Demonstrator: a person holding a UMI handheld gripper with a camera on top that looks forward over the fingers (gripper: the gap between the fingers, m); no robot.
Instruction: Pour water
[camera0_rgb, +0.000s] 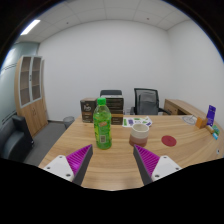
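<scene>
Bottle (102, 124) of green plastic, with a white cap and a printed label, stands upright on the wooden table (110, 165), just ahead of the gripper (112, 160) and nearer its left finger; to the right of it, a little farther off, sits a small paper cup (140, 131) with a patterned wall, probably the vessel to pour into; the two stand close but apart. The claw is wide open and holds nothing; its purple pads (77, 157) flank bare tabletop, and the bottle lies beyond them, not between. I judge the bottle fairly light, smooth and a little slippery, its thin wall liable to give under a hard squeeze; the labelled middle of the body looks the best place to grip, below the shoulder; the cup seems light and easily knocked over. Far behind stand a black office chair (146, 100), some cardboard boxes (88, 108) and a wooden cabinet (31, 90) at the left wall.
</scene>
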